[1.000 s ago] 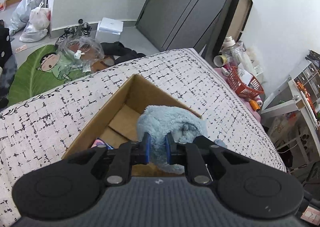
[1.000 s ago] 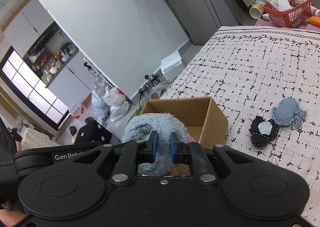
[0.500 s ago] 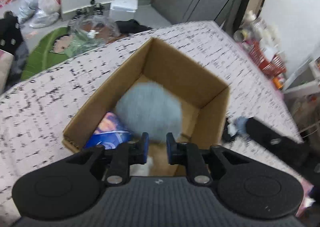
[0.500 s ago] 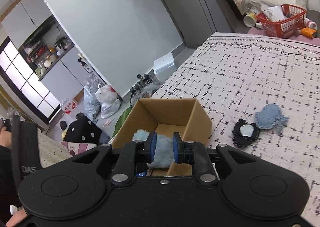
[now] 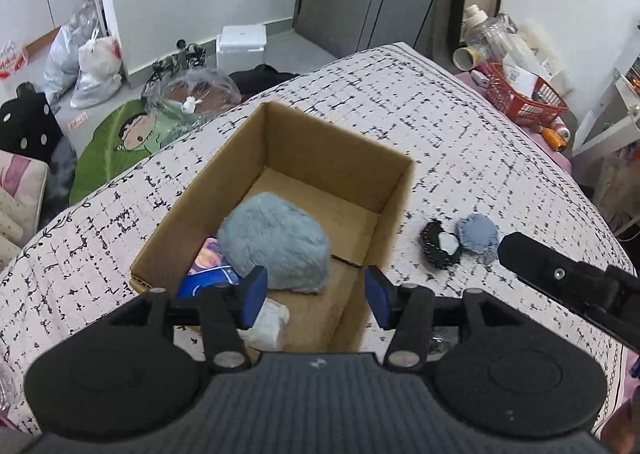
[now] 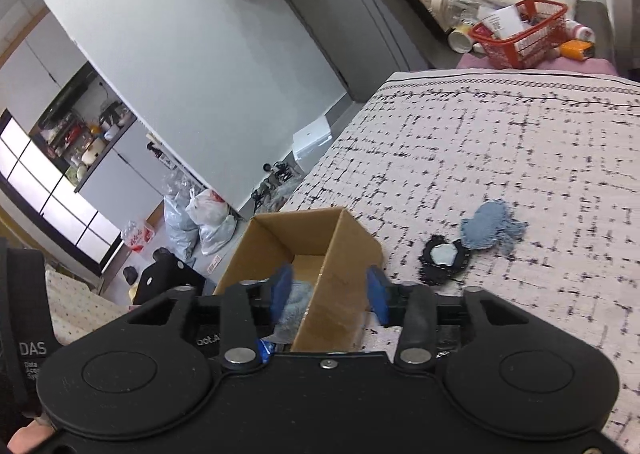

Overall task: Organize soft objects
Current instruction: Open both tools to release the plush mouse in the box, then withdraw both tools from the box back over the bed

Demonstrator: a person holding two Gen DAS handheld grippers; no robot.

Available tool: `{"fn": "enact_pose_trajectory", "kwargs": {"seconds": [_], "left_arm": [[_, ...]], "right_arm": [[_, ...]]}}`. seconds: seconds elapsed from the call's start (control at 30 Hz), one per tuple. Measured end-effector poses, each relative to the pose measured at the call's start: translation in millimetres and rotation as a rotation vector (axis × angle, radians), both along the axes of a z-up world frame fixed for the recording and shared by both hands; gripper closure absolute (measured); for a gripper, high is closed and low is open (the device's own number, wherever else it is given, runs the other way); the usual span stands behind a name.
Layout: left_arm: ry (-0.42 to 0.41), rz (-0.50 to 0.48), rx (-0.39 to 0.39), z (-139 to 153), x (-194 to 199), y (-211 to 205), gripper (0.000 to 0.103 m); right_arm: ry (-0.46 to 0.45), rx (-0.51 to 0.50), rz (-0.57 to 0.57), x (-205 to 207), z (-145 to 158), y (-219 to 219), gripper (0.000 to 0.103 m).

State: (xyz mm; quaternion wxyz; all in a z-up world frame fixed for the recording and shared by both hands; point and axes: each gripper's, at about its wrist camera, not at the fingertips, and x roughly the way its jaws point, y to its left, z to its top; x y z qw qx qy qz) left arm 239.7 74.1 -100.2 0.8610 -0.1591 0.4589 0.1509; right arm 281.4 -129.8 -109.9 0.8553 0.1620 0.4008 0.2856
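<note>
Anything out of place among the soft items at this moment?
Two small soft pieces, a black one and a blue-grey one, lie on the bedcover outside the cardboard box, while the fluffy blue item is inside.

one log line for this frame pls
phase: release | left gripper: opening, empty | right gripper: opening, empty | fluffy blue plush: in cardboard box | black patch, blue patch: on bedspread

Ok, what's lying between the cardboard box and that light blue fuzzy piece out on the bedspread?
A small black soft piece with a pale centre lies between the cardboard box and the light blue piece, touching the latter. Both wrist views show it.
</note>
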Motion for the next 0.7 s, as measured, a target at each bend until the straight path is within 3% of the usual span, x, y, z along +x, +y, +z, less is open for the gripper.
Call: {"fn": "enact_pose_trajectory", "kwargs": {"seconds": [0.13, 0.4, 0.57, 0.7], "left_arm": [[-0.016, 0.001, 0.041, 12, -3, -16, 0.039], [-0.039, -0.031, 0.049, 30, -14, -44, 0.017], [-0.040, -0.032, 0.056, 39, -23, -60, 0.009], [-0.047, -0.036, 0.069, 47, -32, -73, 0.005]], "right_arm": [[0.003, 0.001, -0.030, -5, 4, -18, 0.042], [0.000, 0.017, -0.093, -12, 14, -53, 0.013], [-0.003, 0.009, -0.119, -17, 18, -68, 0.003], [0.000, 0.006, -0.143, -21, 19, -81, 0.000]]}}
